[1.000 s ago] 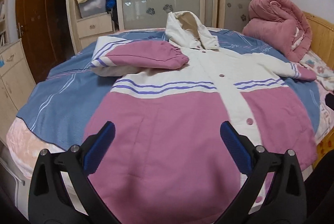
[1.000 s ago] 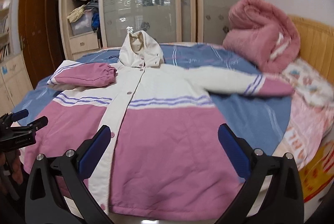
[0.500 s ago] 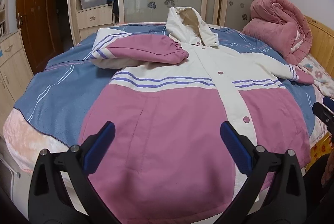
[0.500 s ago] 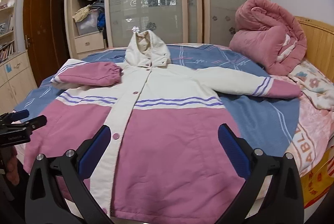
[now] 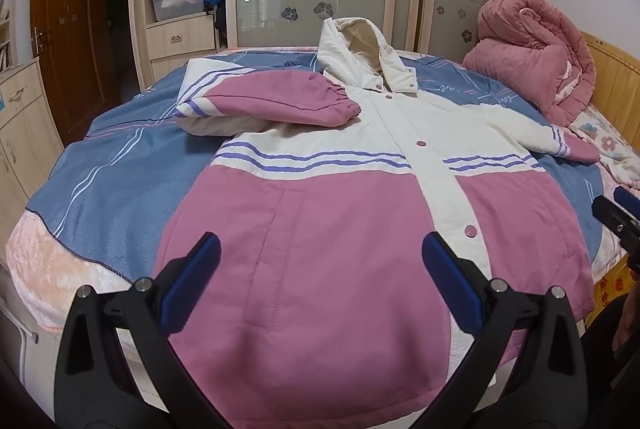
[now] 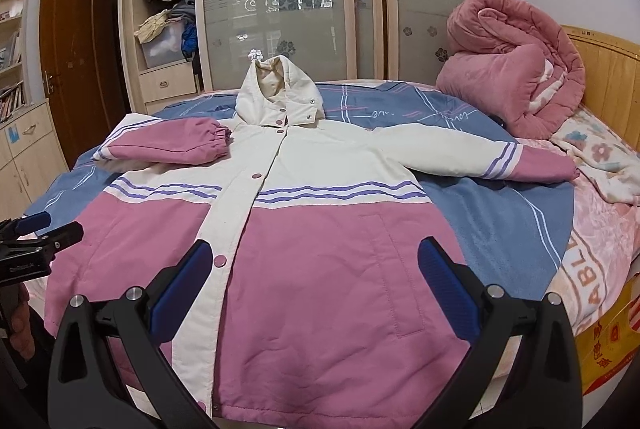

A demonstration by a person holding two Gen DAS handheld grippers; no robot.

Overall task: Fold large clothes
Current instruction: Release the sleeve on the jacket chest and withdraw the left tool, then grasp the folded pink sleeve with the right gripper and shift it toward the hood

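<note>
In the left wrist view the left gripper (image 5: 320, 279) hangs over the hem of the pink and cream hooded jacket (image 5: 340, 229), its blue-padded fingers (image 5: 192, 283) spread wide and holding nothing. The jacket lies front-up and buttoned on the blue blanket (image 5: 120, 169) of the bed (image 5: 48, 269), one sleeve (image 5: 276, 103) folded across the chest, the other stretched out flat toward the rolled pink quilt (image 5: 536, 53). Only this view catches the tips of the right gripper at the frame's right edge. In the right wrist view the right gripper (image 6: 314, 287) also stands apart and empty above the jacket's lower front (image 6: 320, 269), and the left gripper (image 6: 38, 235) shows at the left edge, beside the jacket's side. Here the outstretched sleeve (image 6: 480, 153) is seen in full, along with a bookshelf (image 6: 10, 69). The open wardrobe bay (image 6: 168, 9) holds hanging coats and a clear storage box (image 6: 162, 47) with a crumpled cloth on top.
</note>
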